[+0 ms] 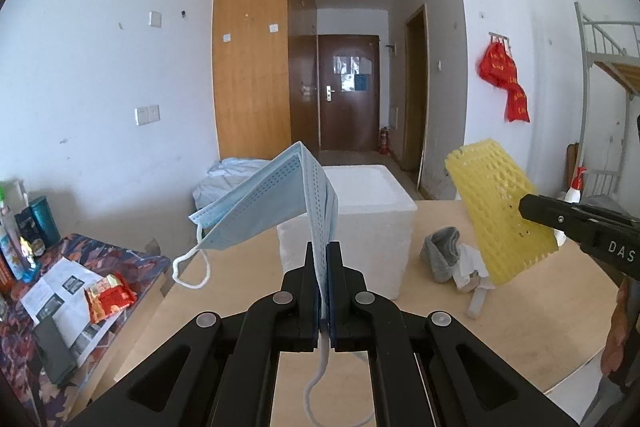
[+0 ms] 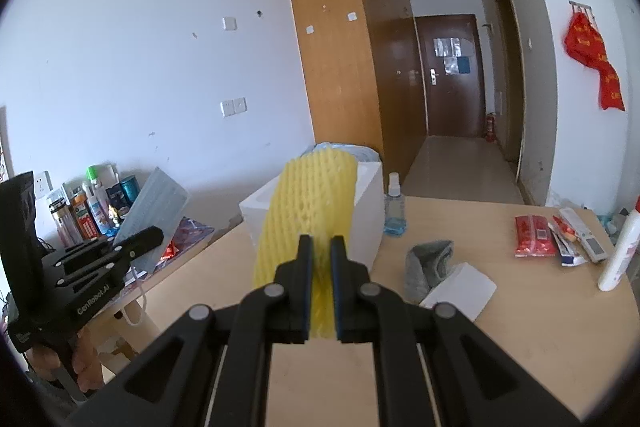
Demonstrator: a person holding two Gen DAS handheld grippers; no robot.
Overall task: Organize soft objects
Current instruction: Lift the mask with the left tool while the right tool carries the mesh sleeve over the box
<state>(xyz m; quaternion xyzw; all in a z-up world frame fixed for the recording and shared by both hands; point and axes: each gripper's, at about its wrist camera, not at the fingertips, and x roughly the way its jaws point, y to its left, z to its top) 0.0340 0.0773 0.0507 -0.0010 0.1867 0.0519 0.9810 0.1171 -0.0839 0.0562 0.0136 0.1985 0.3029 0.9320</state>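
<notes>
My left gripper (image 1: 324, 247) is shut on a blue face mask (image 1: 272, 203), held up above the wooden table (image 1: 240, 267) in front of a white foam box (image 1: 360, 211). Its ear loops hang down. My right gripper (image 2: 321, 241) is shut on a yellow foam net sleeve (image 2: 310, 203), held up before the same box (image 2: 370, 211). In the left wrist view the sleeve (image 1: 500, 211) and right gripper (image 1: 532, 207) are at the right. In the right wrist view the mask (image 2: 156, 211) and left gripper (image 2: 154, 233) are at the left. A grey sock (image 2: 428, 263) lies on the table.
A white card (image 2: 460, 289) lies beside the sock. A spray bottle (image 2: 394, 207) stands by the box. Red packets (image 2: 534, 237), tubes and a white bottle (image 2: 620, 255) sit at the right. A side table (image 1: 72, 291) at the left holds papers, a snack packet and bottles.
</notes>
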